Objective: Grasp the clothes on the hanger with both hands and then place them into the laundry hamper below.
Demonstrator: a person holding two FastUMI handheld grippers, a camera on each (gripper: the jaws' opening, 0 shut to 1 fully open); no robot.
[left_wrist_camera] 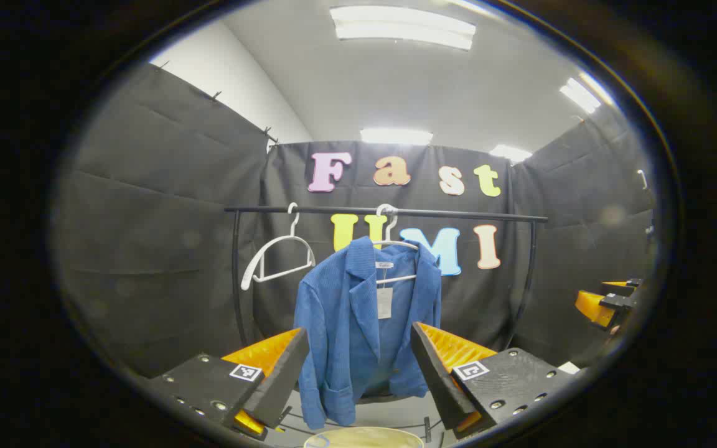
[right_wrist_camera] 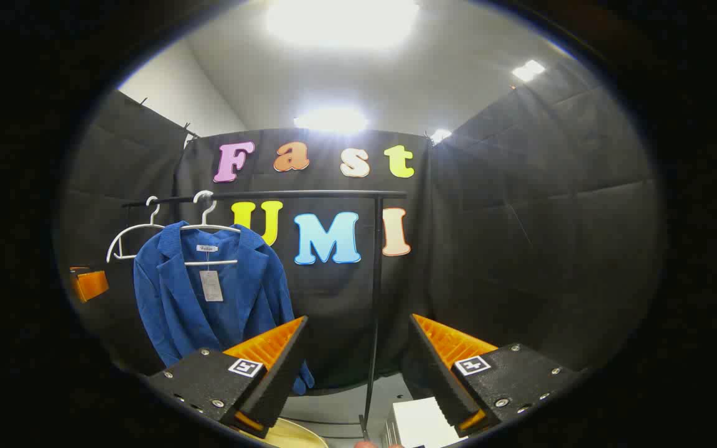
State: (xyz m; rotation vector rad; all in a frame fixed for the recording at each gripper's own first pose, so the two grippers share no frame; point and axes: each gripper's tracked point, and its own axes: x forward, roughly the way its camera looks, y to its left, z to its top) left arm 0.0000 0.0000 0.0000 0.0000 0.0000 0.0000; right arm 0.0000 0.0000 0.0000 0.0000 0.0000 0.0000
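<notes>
Your left gripper (left_wrist_camera: 358, 373): jaws spread wide, nothing between them, touching nothing. It points level at the blue jacket (left_wrist_camera: 365, 323), which sits centre frame in the left gripper view, framed in the gap between your fingers.

Your right gripper (right_wrist_camera: 358, 370): also wide apart, holding nothing, aimed level at the black rail's (right_wrist_camera: 271, 195) right post.

Jacket hangs on a white hanger (right_wrist_camera: 209, 239) on the rail, left of centre in the right gripper view. A bare white hanger (left_wrist_camera: 277, 255) hangs just left of it. Hamper rim (left_wrist_camera: 365, 437) at bottom centre, below the jacket.
</notes>
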